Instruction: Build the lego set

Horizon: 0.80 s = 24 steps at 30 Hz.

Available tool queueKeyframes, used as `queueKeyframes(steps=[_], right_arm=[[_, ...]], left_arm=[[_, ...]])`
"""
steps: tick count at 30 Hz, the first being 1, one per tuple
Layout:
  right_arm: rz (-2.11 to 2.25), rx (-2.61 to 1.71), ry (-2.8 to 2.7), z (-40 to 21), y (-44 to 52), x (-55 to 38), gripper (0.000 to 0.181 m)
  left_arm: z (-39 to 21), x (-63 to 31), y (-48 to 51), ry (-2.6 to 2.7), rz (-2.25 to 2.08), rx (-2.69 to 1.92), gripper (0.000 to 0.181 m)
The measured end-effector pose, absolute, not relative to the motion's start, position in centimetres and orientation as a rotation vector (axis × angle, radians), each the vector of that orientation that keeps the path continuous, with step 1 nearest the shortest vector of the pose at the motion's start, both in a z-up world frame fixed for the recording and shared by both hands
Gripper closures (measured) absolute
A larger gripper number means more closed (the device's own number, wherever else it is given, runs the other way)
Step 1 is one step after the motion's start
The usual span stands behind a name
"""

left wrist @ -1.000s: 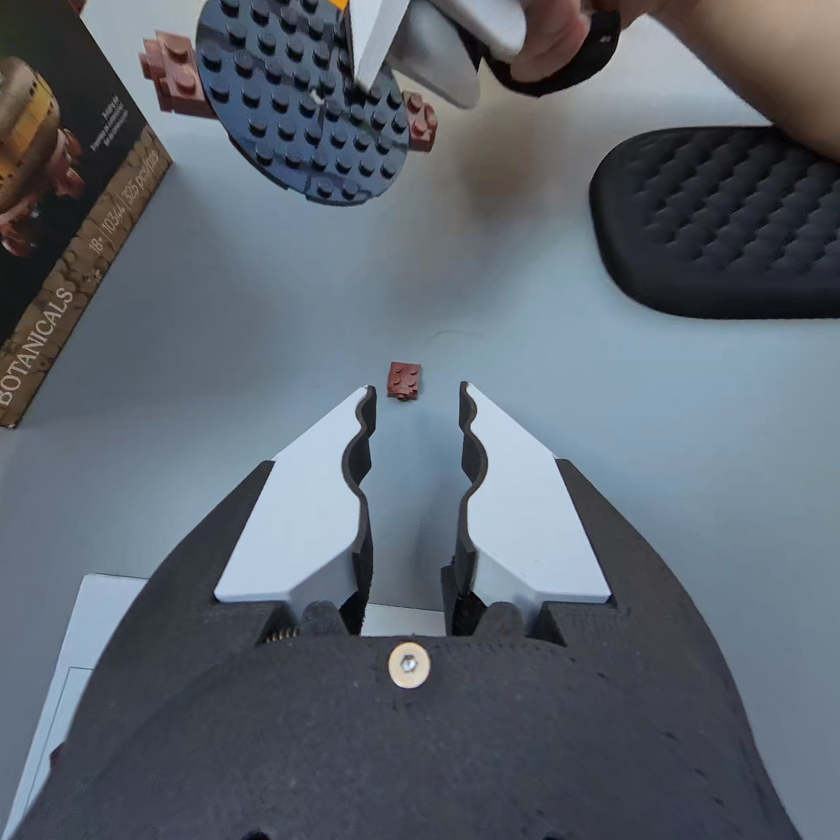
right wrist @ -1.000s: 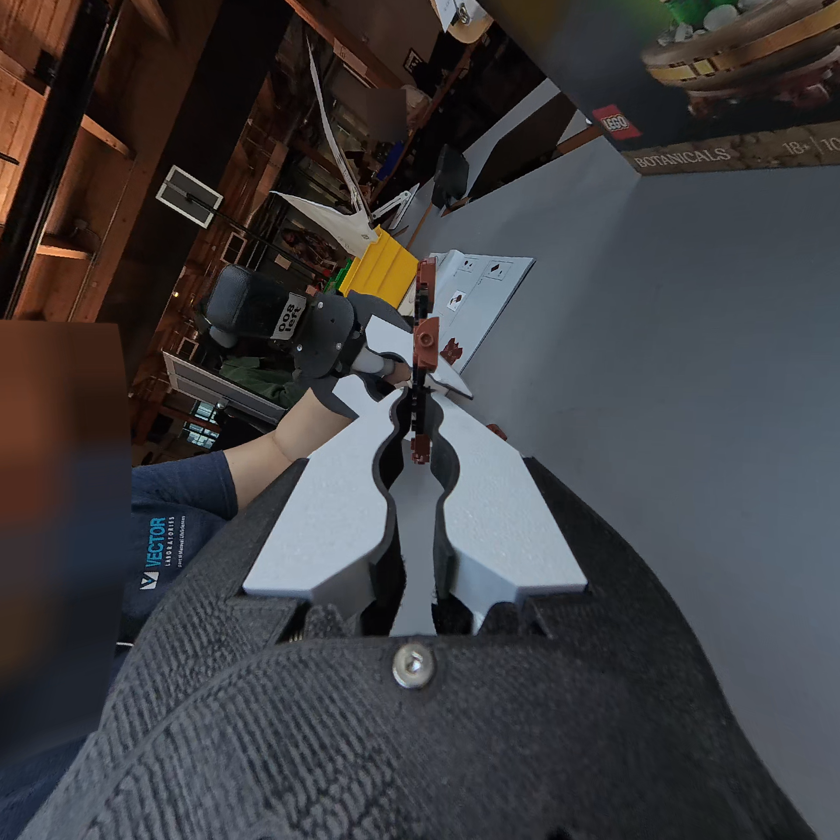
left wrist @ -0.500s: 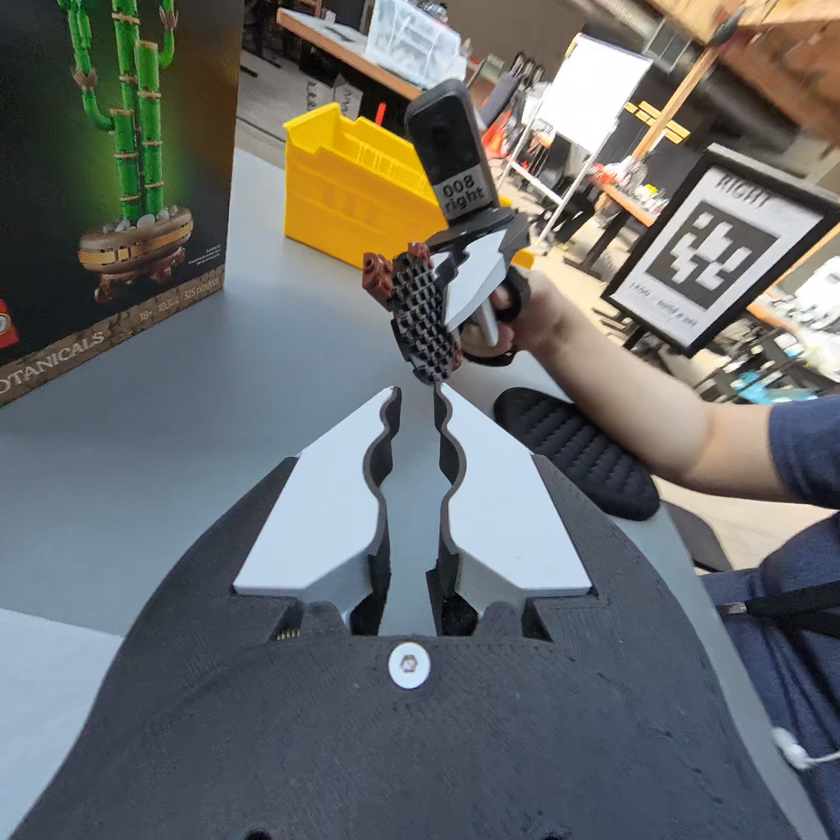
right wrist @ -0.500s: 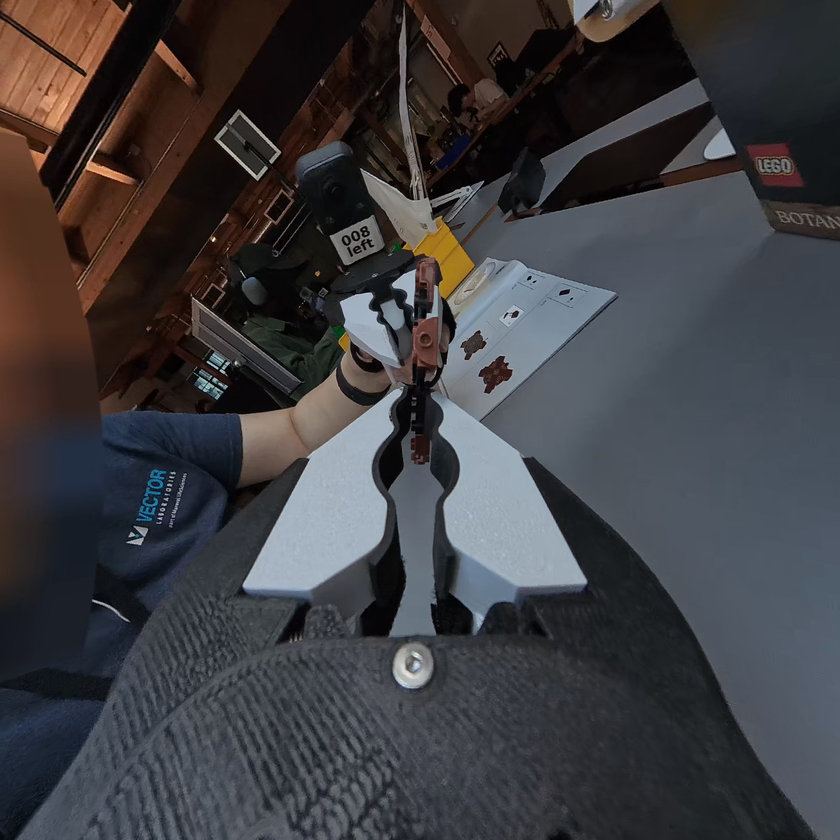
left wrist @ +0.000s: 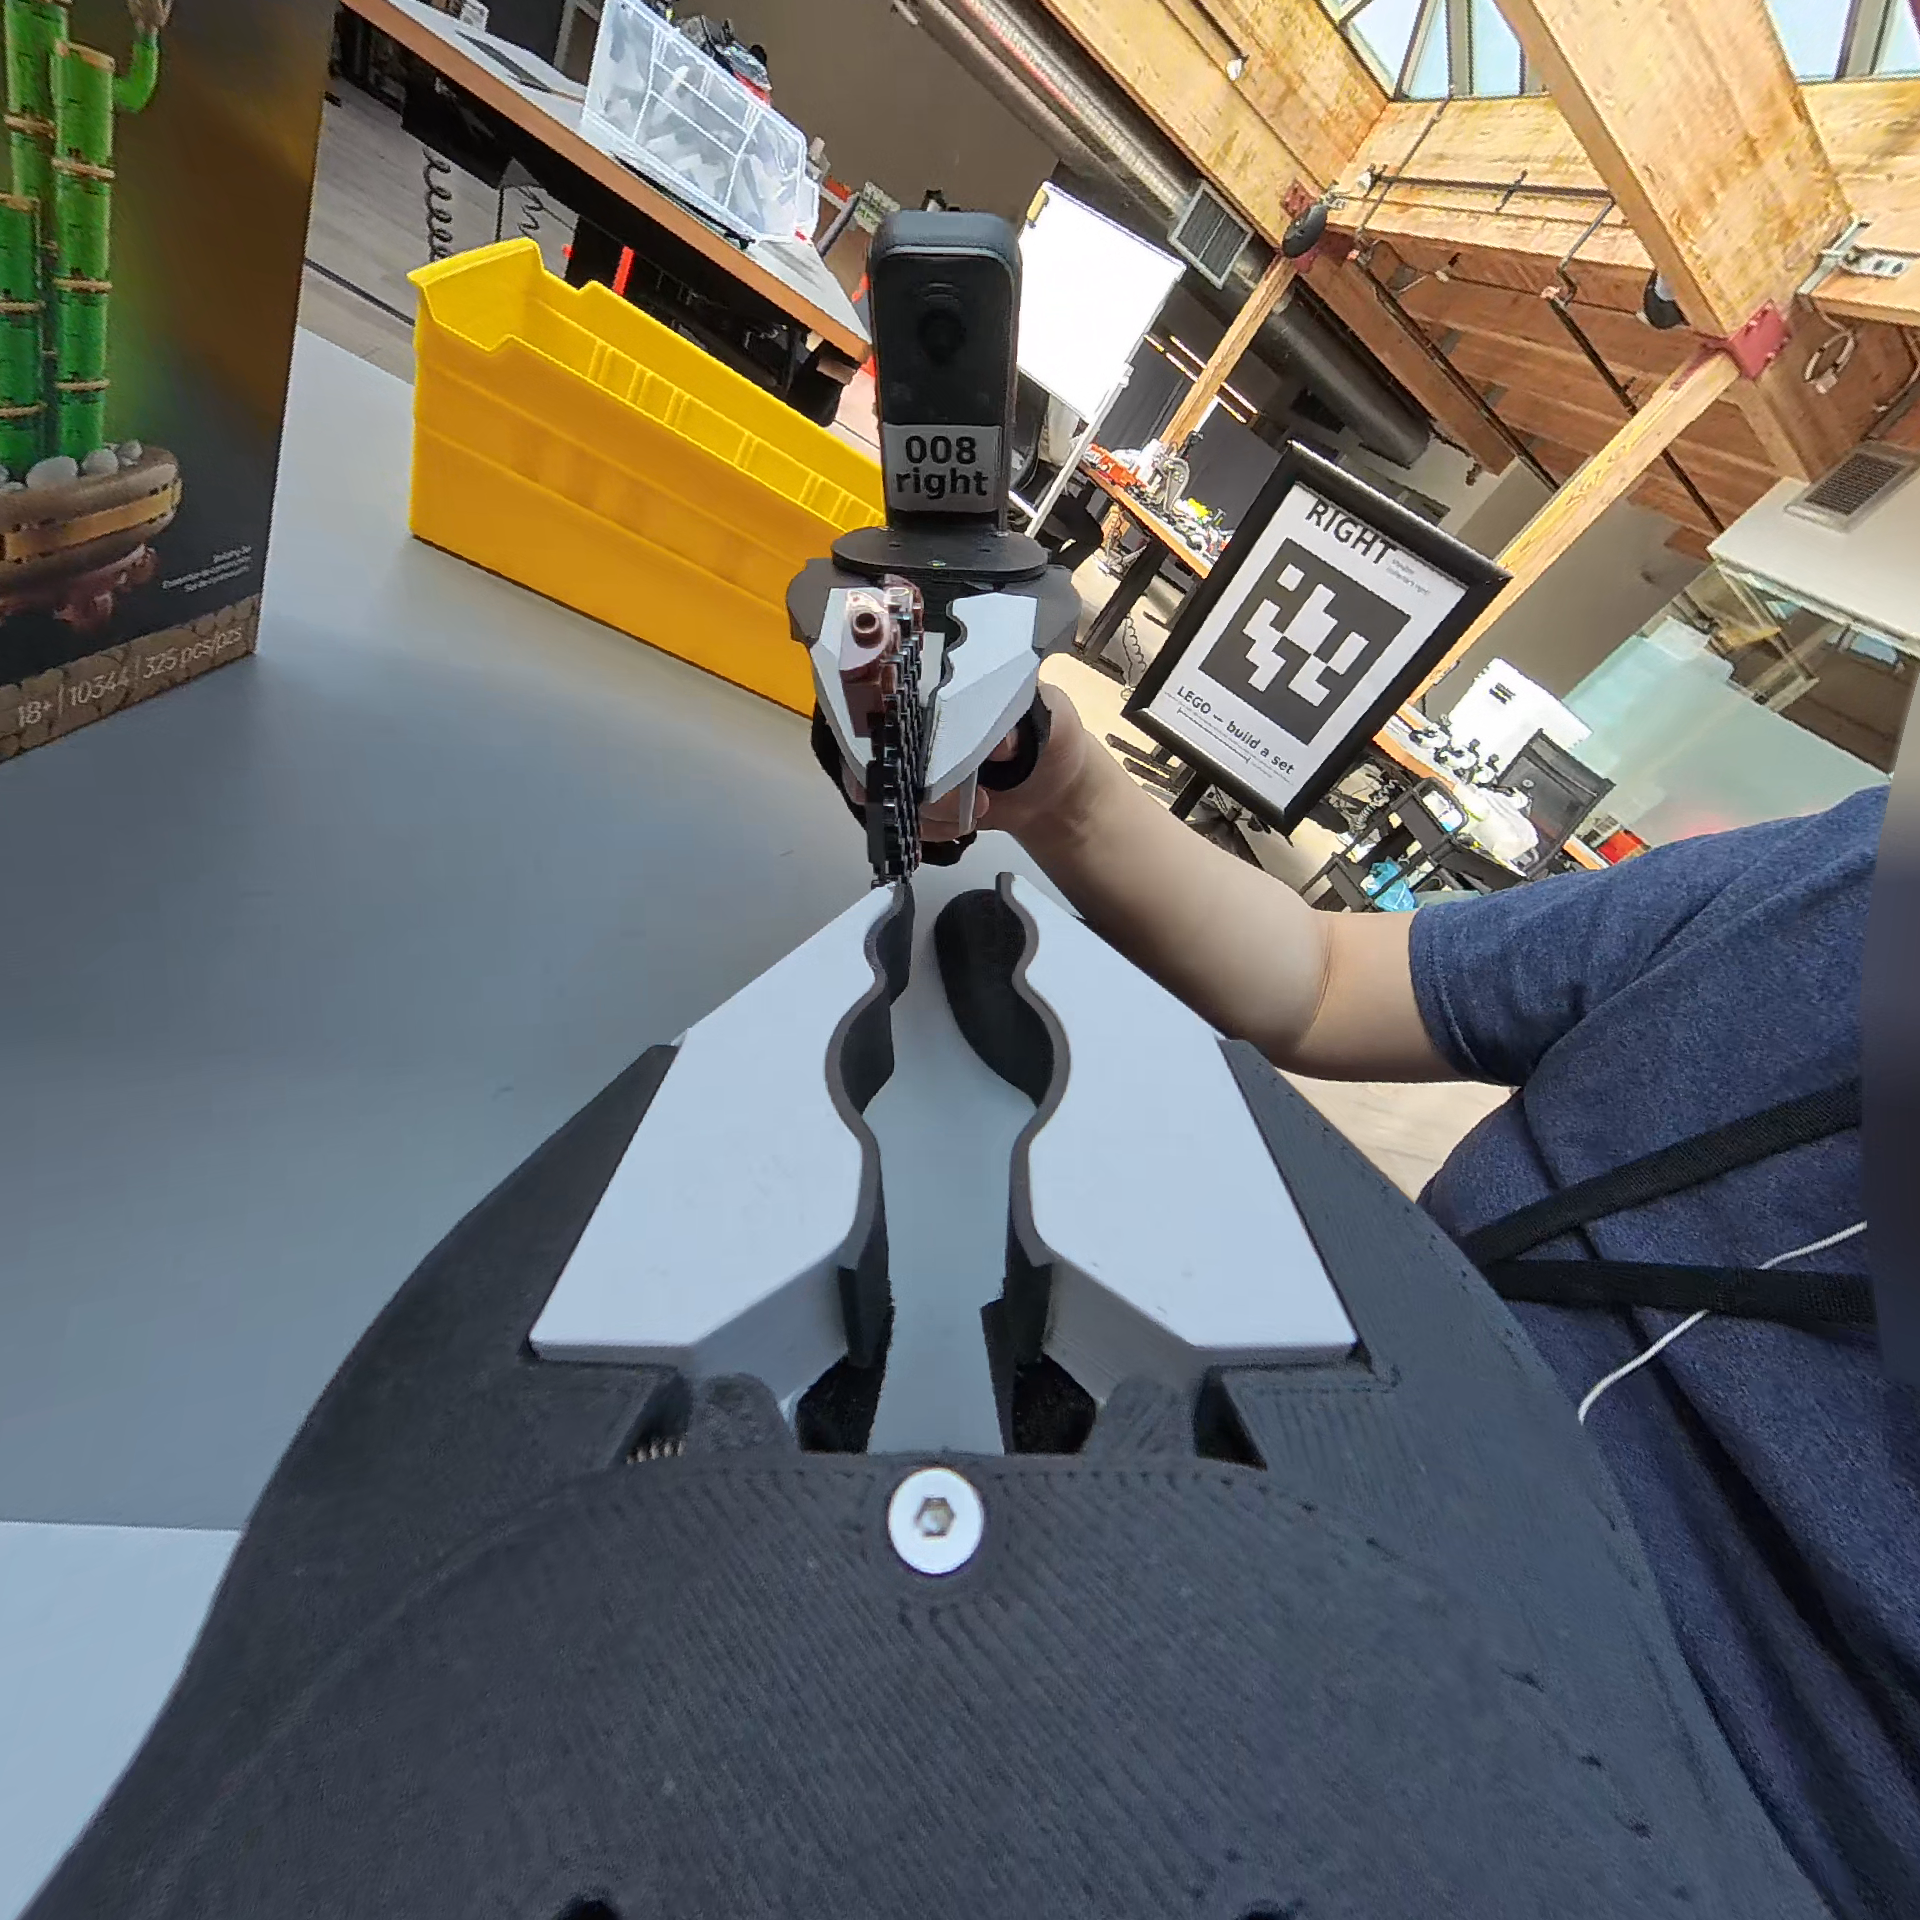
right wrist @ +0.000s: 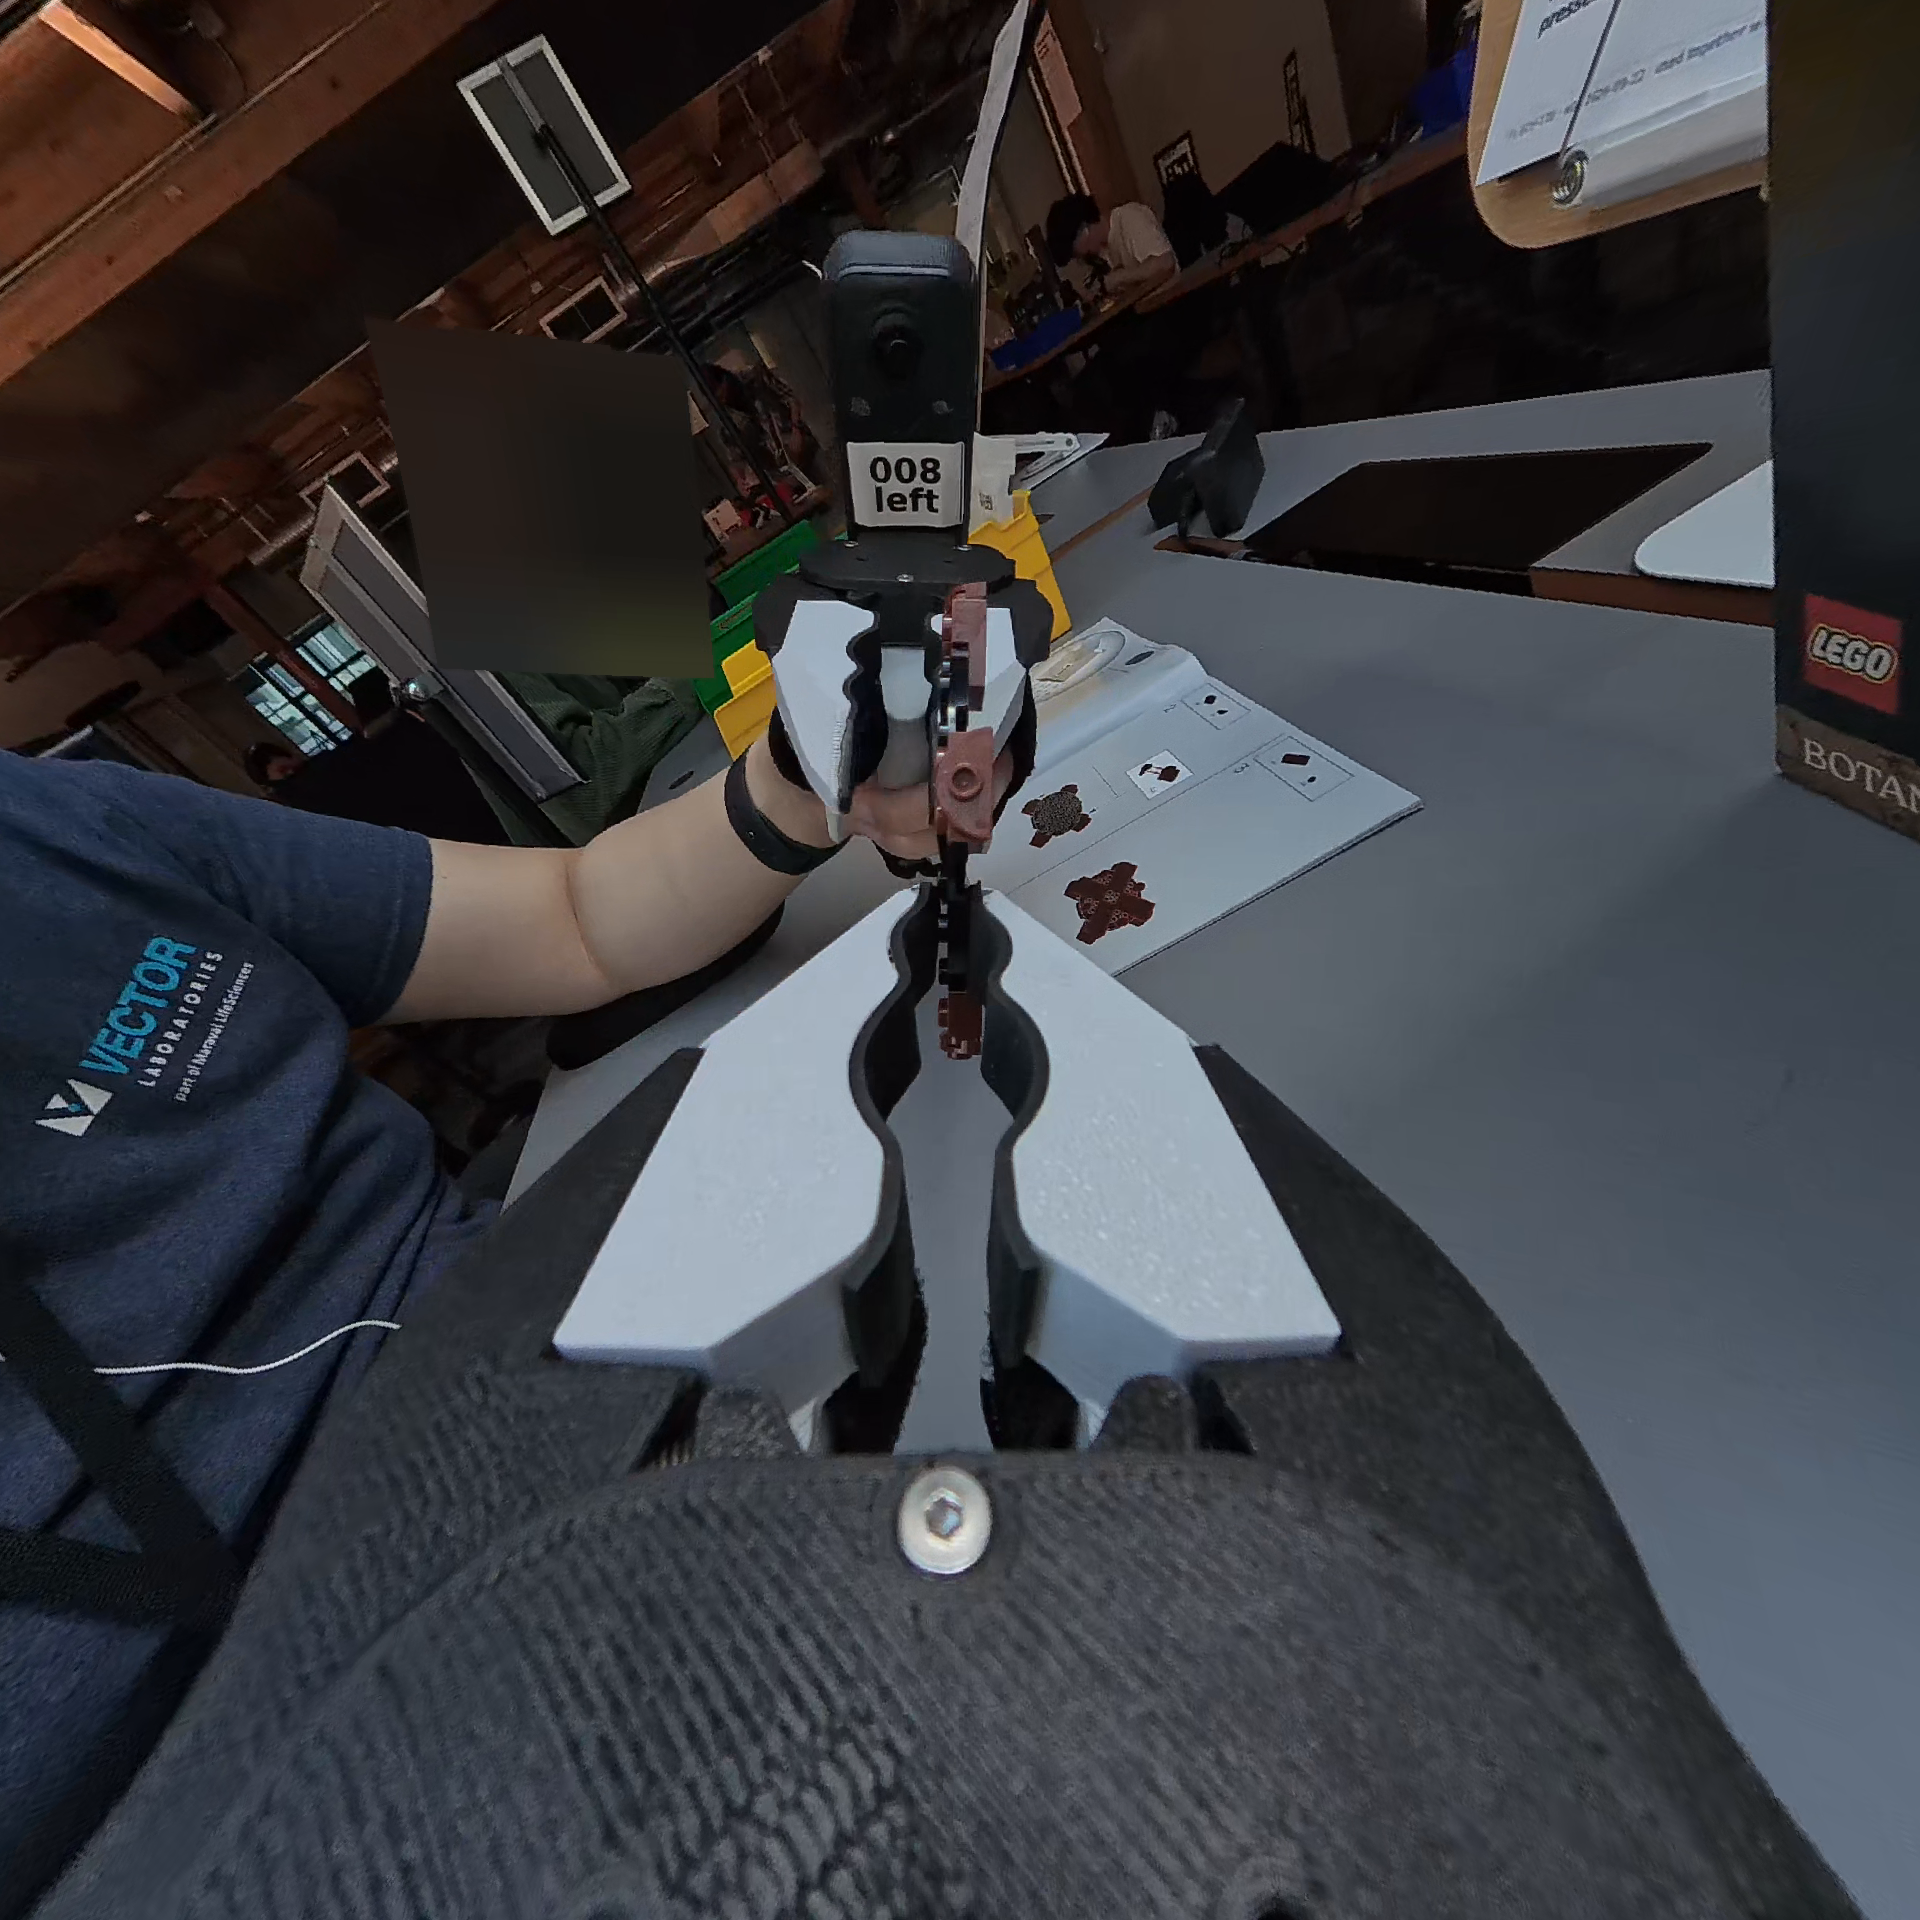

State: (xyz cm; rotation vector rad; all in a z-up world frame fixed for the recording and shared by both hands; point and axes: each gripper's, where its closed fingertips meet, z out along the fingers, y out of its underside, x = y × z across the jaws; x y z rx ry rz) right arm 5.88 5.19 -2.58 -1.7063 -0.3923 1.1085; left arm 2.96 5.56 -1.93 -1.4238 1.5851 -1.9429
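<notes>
My right gripper [right wrist: 951, 899] is shut on a dark round studded plate [right wrist: 948, 717], held upright and edge-on above the table. Reddish-brown pieces [right wrist: 964, 781] are clipped to the plate's rim. My left gripper [left wrist: 951, 896] is empty, its jaws a little apart, and points straight at the right gripper [left wrist: 925, 665]. The plate's edge [left wrist: 896, 769] hangs just beyond my left fingertips, in line with the left finger, with a brown piece [left wrist: 868, 634] at its top. In the right wrist view the left gripper [right wrist: 899, 675] faces me just behind the plate.
A yellow bin [left wrist: 623, 499] and the set's box [left wrist: 125, 364] stand at the back of the grey table. A black ribbed pad [left wrist: 987, 997] lies under the left gripper. An open instruction booklet [right wrist: 1195, 790] lies on the table. A framed sign [left wrist: 1309, 644] stands beyond the table. My left and right fingertips are right by each other.
My left gripper has swung up from a small brown piece on the table to face the right gripper, its jaws narrower. The right gripper has turned the plate edge-on toward it.
</notes>
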Motion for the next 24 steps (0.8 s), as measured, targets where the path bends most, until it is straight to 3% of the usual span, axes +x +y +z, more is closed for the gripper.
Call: queueKeyframes(steps=[4, 6, 12, 14, 19, 24], right_arm=[[1.116, -1.708, -0.410, -2.7, 5.1, 5.4, 0.178], [1.136, -1.700, -0.415, -2.5, 5.0, 5.2, 0.178], [1.150, -1.706, -0.458, -2.6, 4.8, 3.9, 0.178], [1.155, -1.722, -0.477, -3.0, 4.7, 3.4, 0.178], [1.187, -1.673, -0.536, -2.4, 4.1, 2.3, 0.177], [1.195, -1.659, -0.502, -2.7, 5.0, 1.1, 0.147]], left_arm=[[-1.5, 2.6, 6.1, 1.570, -1.932, -1.401, 0.167], [-1.3, 2.6, 7.2, 1.532, -1.866, -1.414, 0.156], [-1.1, 2.4, 7.0, 1.559, -1.837, -1.398, 0.163], [-1.1, 2.3, 6.2, 1.601, -1.871, -1.374, 0.178], [-0.1, 1.8, 5.6, 1.597, -1.933, -1.338, 0.180], [0.3, 2.2, 4.9, 1.568, -1.947, -1.340, 0.180]])
